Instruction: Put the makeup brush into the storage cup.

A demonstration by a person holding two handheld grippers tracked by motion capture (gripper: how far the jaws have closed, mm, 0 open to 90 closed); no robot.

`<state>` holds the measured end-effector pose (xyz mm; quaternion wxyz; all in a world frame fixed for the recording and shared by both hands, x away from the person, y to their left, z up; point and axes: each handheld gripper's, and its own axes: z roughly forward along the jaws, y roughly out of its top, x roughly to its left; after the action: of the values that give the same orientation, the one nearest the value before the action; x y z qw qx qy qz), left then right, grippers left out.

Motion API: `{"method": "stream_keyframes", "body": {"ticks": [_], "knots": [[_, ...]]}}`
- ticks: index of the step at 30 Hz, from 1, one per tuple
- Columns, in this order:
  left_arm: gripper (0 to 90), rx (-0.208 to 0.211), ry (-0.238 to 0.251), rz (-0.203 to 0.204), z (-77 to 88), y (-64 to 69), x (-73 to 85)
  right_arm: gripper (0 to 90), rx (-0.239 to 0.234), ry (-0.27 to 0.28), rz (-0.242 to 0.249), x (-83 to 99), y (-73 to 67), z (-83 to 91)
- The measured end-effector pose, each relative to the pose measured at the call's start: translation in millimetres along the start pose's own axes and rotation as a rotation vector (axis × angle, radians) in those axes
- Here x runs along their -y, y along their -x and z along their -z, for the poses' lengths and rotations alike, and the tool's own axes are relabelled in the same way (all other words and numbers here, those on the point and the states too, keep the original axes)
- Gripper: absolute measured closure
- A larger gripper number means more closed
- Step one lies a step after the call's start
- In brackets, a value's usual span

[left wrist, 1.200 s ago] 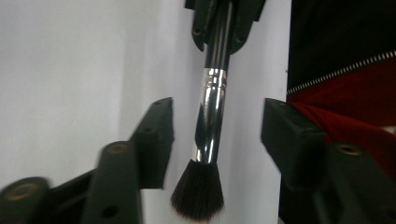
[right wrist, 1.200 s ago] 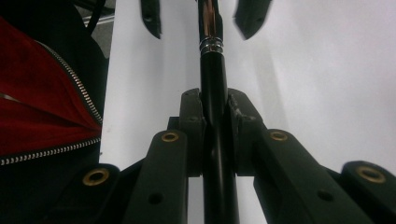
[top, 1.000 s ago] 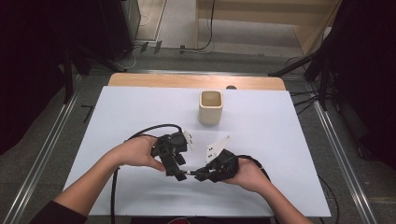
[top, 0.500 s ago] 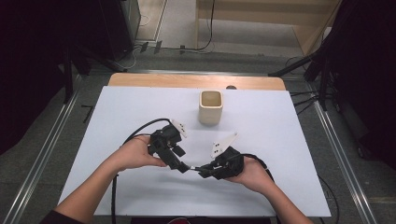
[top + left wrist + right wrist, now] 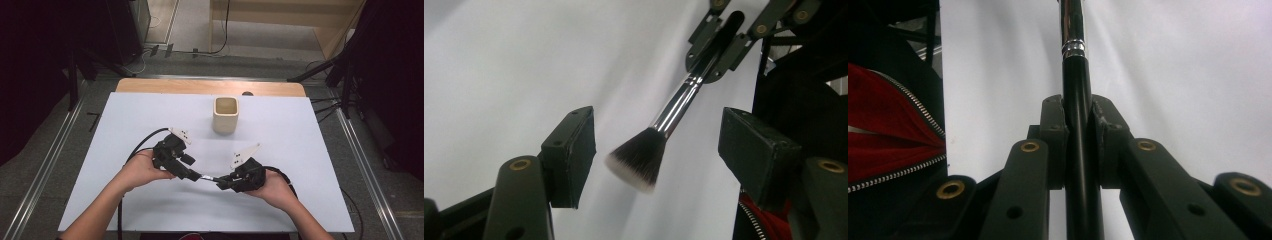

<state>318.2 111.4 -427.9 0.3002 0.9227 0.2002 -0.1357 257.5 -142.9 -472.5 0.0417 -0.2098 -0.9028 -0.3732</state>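
A makeup brush (image 5: 209, 178) with a black handle, a chrome ferrule and a dark white-tipped head spans the gap between my two grippers low over the white table. My right gripper (image 5: 223, 183) is shut on the black handle (image 5: 1075, 75), as the right gripper view (image 5: 1078, 130) shows close up. My left gripper (image 5: 194, 175) stands open around the brush head (image 5: 639, 160), which sits between the pads (image 5: 574, 150) and touches neither. Its jaws have just been closing a little. The right gripper (image 5: 719, 45) shows at the top of the left gripper view.
A cream square cup (image 5: 225, 114) stands upright at the back middle of the white table (image 5: 300, 150). Black cables trail from both grippers toward the front edge. A red zipped garment (image 5: 883, 125) shows at the table's near edge.
My left gripper has shifted a little to the left and away from the person. The right gripper has kept its hold on the brush handle and hardly moved.
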Motion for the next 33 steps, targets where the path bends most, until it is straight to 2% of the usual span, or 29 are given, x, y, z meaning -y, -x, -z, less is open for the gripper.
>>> {"method": "stream_keyframes", "body": {"ticks": [2,5,6,8,12,13,17,19,21,24,29,31,33], "knots": [[32.1,-0.002,0.024,-0.005,0.1,0.2,3.4,79.6,0.006,0.004,-0.016,0.9,-1.8,2.1],[31.5,-0.006,0.045,0.024,-0.6,-2.3,8.1,79.6,0.019,0.006,-0.028,3.8,-3.5,3.6],[31.4,-0.015,0.053,0.022,-0.1,-2.8,9.9,79.6,0.021,0.003,-0.038,5.0,-4.1,3.9],[31.4,-0.020,0.097,0.035,0.4,-2.8,13.9,79.6,0.037,0.000,-0.049,7.2,-4.6,4.2],[31.4,-0.035,0.130,0.058,1.1,-2.1,17.5,79.6,0.053,0.003,-0.082,10.7,-5.4,5.0],[31.4,-0.052,0.147,0.063,2.3,-1.8,19.5,79.5,0.064,0.005,-0.083,11.7,-5.7,4.9],[31.3,-0.067,0.152,0.087,3.9,-3.3,25.1,79.5,0.097,0.008,-0.108,16.4,-6.3,4.7],[31.6,-0.066,0.145,0.102,4.1,-4.8,28.5,79.6,0.118,0.002,-0.143,19.1,-6.2,5.2],[31.6,-0.058,0.152,0.112,4.0,-5.3,31.3,79.5,0.132,0.013,-0.167,21.5,-6.3,6.5],[31.6,-0.069,0.160,0.114,4.0,-4.0,32.9,79.5,0.152,0.043,-0.210,23.2,-7.1,10.9],[32.1,-0.058,0.198,0.138,3.6,-0.4,35.5,79.5,0.201,0.090,-0.268,22.7,-12.1,13.8],[33.1,-0.051,0.206,0.149,3.3,0.7,35.7,79.5,0.209,0.116,-0.293,22.0,-13.7,12.7],[33.3,-0.049,0.229,0.156,4.0,1.5,35.6,79.5,0.199,0.140,-0.306,21.3,-13.1,9.3]]}}
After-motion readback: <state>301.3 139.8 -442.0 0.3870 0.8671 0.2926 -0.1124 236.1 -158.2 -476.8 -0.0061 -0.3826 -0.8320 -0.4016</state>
